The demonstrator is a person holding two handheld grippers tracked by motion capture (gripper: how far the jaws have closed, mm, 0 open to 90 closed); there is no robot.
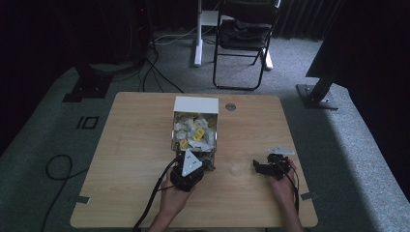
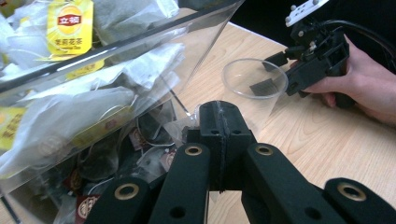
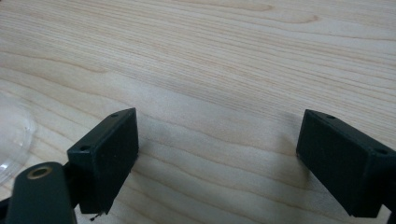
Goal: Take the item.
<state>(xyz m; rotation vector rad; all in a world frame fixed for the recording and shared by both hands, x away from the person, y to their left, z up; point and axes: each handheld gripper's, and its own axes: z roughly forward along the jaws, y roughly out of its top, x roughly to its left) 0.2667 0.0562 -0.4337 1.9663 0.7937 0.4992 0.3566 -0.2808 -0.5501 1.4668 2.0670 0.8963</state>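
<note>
- My left gripper (image 2: pixel 219 122): jaws pressed together, pinching a crinkly teabag sachet (image 2: pixel 187 123) at the clear plastic box (image 2: pixel 205 28).
- My right gripper (image 3: pixel 219 163): jaws wide above the pale wood-grain table (image 3: pixel 210 56), beside a clear round plastic dish (image 2: pixel 254 79).

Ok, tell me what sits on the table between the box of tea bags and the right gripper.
A clear, empty-looking plastic cup stands between the tea bag box and the right gripper, as the left gripper view shows. The high view shows it faintly on the wooden table.

Readable print: 1 tea-bag tag

The yellow tag (image 2: pixel 70 23) in the clear box (image 2: pixel 140 42) reads "立顿"; its smaller line is too blurred.
</note>
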